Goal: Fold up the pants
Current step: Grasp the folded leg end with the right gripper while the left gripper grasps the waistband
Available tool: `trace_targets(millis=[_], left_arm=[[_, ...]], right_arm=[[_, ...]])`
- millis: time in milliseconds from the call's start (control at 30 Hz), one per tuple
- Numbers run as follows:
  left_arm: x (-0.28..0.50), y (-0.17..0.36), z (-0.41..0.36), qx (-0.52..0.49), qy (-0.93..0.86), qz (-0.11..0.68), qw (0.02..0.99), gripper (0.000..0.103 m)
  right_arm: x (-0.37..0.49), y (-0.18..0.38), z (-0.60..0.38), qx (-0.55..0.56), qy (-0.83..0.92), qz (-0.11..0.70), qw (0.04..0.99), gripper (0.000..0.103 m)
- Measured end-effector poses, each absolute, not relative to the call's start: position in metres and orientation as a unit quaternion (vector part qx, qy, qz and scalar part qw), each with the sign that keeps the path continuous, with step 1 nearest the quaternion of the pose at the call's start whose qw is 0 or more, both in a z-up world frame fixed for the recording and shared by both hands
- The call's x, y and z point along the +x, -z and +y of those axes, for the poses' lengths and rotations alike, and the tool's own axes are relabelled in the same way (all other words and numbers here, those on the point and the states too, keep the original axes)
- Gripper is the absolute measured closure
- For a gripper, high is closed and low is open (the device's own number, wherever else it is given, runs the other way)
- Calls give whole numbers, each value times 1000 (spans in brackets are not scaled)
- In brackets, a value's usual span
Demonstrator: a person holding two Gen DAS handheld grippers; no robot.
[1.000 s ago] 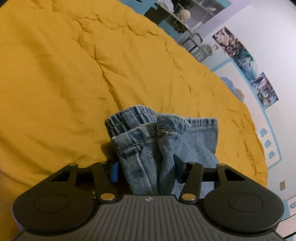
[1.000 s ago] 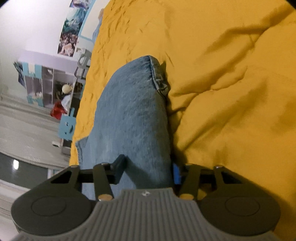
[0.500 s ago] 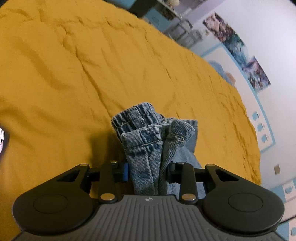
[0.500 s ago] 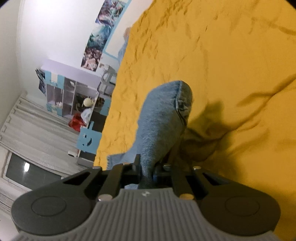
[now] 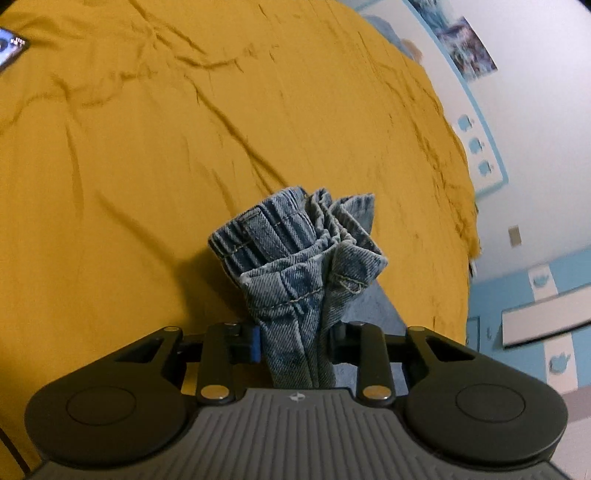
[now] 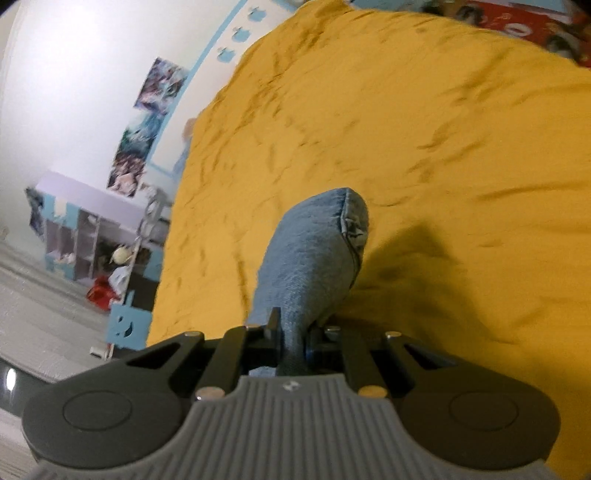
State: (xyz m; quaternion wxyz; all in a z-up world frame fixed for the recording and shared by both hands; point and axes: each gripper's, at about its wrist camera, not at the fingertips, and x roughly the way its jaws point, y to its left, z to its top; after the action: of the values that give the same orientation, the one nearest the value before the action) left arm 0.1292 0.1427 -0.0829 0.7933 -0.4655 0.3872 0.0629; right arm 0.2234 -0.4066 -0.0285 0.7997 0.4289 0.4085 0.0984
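Blue denim pants (image 5: 295,251) hang over a mustard-yellow bed cover (image 5: 147,147). In the left wrist view the elastic waistband is bunched into folds, and my left gripper (image 5: 295,339) is closing its jaws on it, both pads pressing the denim. In the right wrist view my right gripper (image 6: 293,339) is shut tight on a narrow pinch of the pants (image 6: 310,251), whose rounded, seamed end sticks up ahead of the fingers above the bed cover (image 6: 443,147). Both held parts are lifted off the bed and cast shadows on it.
A lit screen (image 5: 9,46) lies on the cover at the far left. The wall with posters (image 6: 147,122) runs along the bed's far side. A shelf unit (image 6: 81,236) and a blue chair (image 6: 127,325) stand past the bed's edge. Red patterned bedding (image 6: 517,22) lies beyond.
Both grippers have closed on the denim and lifted it off the bed. The waistband is squeezed into a tighter bunch. Both views have swung across the bed.
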Motion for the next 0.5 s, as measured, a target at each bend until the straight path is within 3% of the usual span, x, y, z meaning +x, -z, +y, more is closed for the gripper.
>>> trace_targets(millis=[300,500], left_arm=[[120,118,159,-449,-60,419,787,65],[109,96,160,-398,-39,451,798,48]], right_arm=[[188,108,-434,417,-51,469,777,98],[187,119,-438,415,-55,480,771,90]])
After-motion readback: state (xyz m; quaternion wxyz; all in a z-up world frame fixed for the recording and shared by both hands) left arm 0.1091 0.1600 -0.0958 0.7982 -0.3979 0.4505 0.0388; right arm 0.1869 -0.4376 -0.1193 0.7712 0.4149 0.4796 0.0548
